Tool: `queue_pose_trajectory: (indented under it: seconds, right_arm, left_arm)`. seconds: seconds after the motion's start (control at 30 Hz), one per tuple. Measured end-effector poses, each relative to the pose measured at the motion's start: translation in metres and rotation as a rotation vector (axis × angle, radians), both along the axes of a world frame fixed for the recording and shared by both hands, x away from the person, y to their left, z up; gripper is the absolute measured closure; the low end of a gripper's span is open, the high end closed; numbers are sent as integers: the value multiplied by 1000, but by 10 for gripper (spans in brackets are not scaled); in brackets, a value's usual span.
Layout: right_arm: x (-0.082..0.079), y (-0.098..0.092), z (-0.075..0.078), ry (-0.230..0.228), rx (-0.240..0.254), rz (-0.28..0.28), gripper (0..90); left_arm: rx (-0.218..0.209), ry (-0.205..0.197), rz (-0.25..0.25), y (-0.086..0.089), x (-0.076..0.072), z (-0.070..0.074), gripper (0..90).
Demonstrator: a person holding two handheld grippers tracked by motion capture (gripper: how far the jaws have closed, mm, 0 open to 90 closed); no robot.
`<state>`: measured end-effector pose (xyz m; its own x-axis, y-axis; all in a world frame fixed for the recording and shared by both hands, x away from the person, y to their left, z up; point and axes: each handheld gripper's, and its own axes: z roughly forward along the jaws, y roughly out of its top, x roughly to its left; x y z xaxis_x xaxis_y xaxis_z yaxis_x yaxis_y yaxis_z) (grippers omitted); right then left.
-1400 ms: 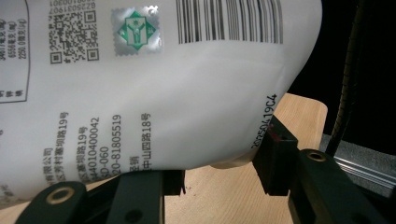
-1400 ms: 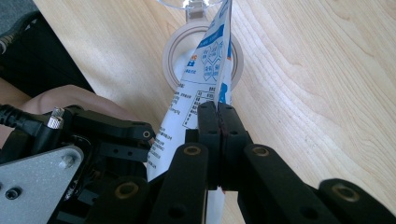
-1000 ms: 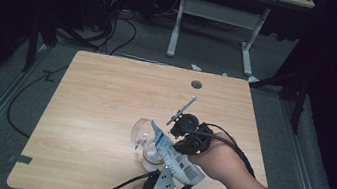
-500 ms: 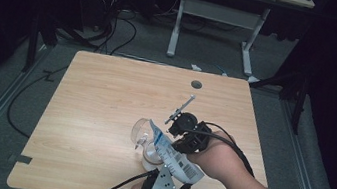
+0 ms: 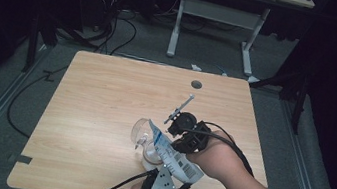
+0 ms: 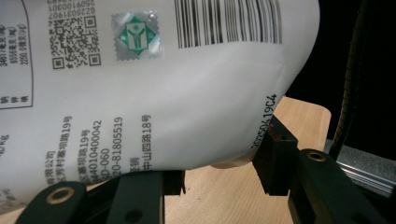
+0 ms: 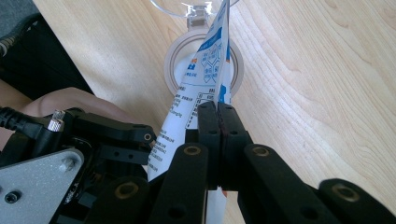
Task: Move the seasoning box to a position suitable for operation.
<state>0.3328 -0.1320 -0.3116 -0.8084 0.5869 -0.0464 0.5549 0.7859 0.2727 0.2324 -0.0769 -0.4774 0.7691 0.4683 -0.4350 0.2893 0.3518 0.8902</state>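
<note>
Wooden worktop (image 5: 105,95), pale grain, rounded corners, a round cable hole near its far edge. Near the front edge, right of middle, a white plastic pouch (image 5: 173,155) held tilted, mouth lowered over a clear glass jar (image 5: 143,133) lying on its side and a small round white container (image 7: 175,63). Pouch glossy and bulging, printed with barcode, QR code, blue graphics. Right hand (image 5: 215,157) reaching in from the front right corner, right gripper (image 7: 217,112) pinched tight on the pouch's flat sealed edge. Left gripper (image 6: 219,172) rising from the front edge, jaws clamped on the pouch's swollen bottom.
</note>
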Motion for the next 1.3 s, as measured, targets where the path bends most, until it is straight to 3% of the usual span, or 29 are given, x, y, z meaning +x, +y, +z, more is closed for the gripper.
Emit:
queue_pose_trajectory:
  seconds: [1.3]
  right_arm:
    - [0, 0, 1, -3, -4, 3, 900]
  left_arm:
    - [-8, 7, -9, -1, 0, 3, 600]
